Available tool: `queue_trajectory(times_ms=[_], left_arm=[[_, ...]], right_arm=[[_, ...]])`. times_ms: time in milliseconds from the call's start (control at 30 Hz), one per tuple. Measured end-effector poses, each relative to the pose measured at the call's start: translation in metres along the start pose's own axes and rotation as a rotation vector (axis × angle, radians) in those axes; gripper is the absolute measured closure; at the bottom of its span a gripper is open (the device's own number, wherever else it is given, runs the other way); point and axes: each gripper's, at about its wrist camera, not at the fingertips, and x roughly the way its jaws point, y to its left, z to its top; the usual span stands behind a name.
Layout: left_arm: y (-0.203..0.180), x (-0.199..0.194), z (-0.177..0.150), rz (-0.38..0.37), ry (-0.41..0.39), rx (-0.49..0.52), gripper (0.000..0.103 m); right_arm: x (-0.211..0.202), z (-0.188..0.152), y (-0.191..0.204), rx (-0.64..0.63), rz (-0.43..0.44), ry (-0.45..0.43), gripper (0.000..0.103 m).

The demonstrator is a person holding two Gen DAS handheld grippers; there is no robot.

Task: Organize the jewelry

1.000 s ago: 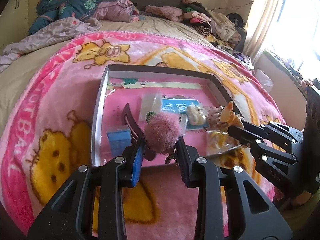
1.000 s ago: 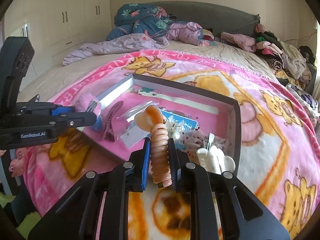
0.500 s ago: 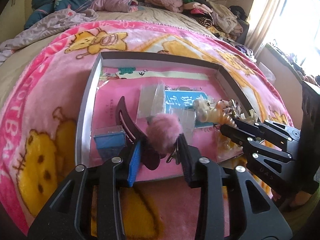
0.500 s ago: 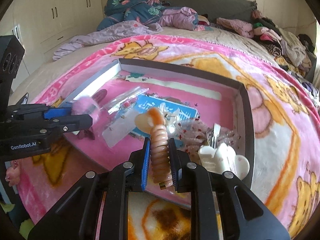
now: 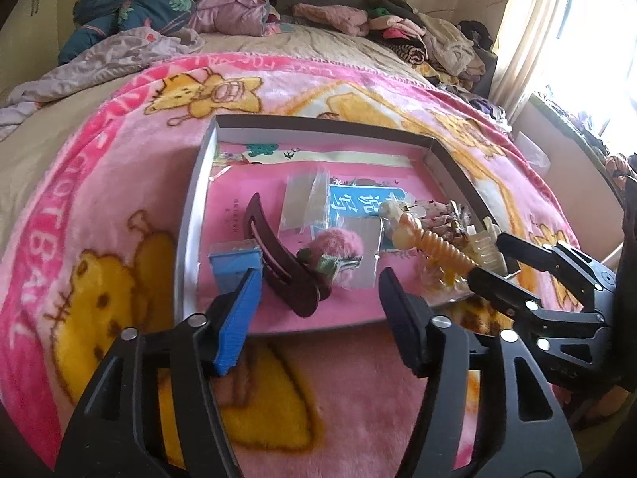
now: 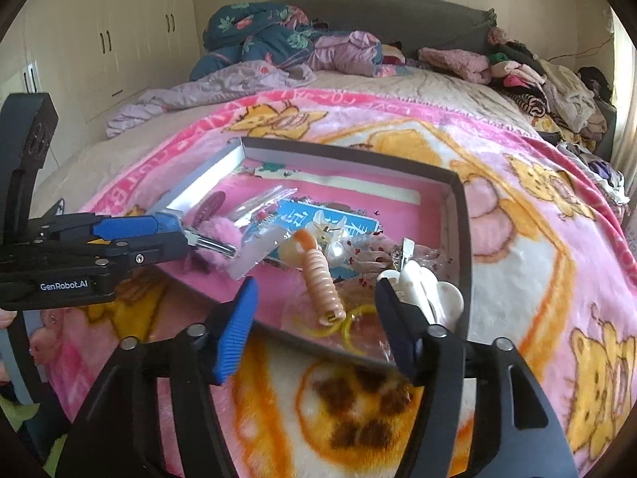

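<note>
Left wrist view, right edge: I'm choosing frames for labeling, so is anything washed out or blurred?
Left wrist view: the window is blown out to white; the tray items stay readable. Right wrist view: evenly lit, though the yellow rings look smeared. Both views bend straight edges strongly toward the borders.

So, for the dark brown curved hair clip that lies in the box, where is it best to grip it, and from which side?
Grip the dark brown curved hair clip across its narrow width near its middle, coming from above. It lies flat and long in the grey-walled box, with the pink fluffy pompom clip close against its near end, so probably the middle gives the fingers more room.
</note>
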Motion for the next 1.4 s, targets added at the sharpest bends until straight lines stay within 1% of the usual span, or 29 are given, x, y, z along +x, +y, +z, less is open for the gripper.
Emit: queue_trajectory(times_ms=[33, 67, 100, 200, 233, 333, 400, 467, 500, 833, 1100, 1400], left_arm=[[-0.001, -0.005, -0.002, 0.002, -0.005, -0.002, 0.046], [0.000, -0.008, -0.003, 0.001, -0.009, -0.004, 0.045], [0.000, -0.013, -0.004, 0.000, -0.015, -0.007, 0.041], [-0.001, -0.029, -0.010, 0.008, -0.037, -0.002, 0.037], [-0.002, -0.033, -0.011, 0.008, -0.043, -0.003, 0.036], [-0.002, -0.050, -0.016, 0.017, -0.072, -0.008, 0.024], [-0.003, -0.058, -0.019, 0.019, -0.085, -0.009, 0.020], [-0.005, -0.066, -0.024, 0.027, -0.093, -0.006, 0.013], [-0.005, -0.069, -0.026, 0.034, -0.096, -0.006, 0.012], [-0.010, -0.095, -0.051, 0.042, -0.114, -0.008, 0.012], [-0.011, -0.108, -0.065, 0.055, -0.125, -0.011, 0.012], [-0.014, -0.116, -0.080, 0.071, -0.124, -0.009, 0.012]], right_arm=[[-0.006, -0.001, 0.001, 0.002, -0.003, -0.009, 0.036], [-0.011, -0.002, 0.001, 0.005, -0.007, -0.017, 0.031], [-0.015, -0.003, 0.002, 0.008, -0.007, -0.024, 0.026], [-0.031, -0.007, 0.002, 0.027, -0.012, -0.053, 0.018], [-0.035, -0.008, 0.003, 0.030, -0.012, -0.059, 0.017], [-0.047, -0.011, 0.005, 0.032, -0.017, -0.072, 0.015], [-0.054, -0.013, 0.007, 0.037, -0.022, -0.077, 0.011], [-0.061, -0.016, 0.009, 0.044, -0.019, -0.086, 0.009], [-0.065, -0.018, 0.010, 0.047, -0.016, -0.090, 0.009], [-0.090, -0.036, 0.021, 0.058, -0.026, -0.105, 0.007], [-0.107, -0.048, 0.027, 0.062, -0.039, -0.122, 0.007], [-0.116, -0.061, 0.029, 0.084, -0.046, -0.121, 0.007]])
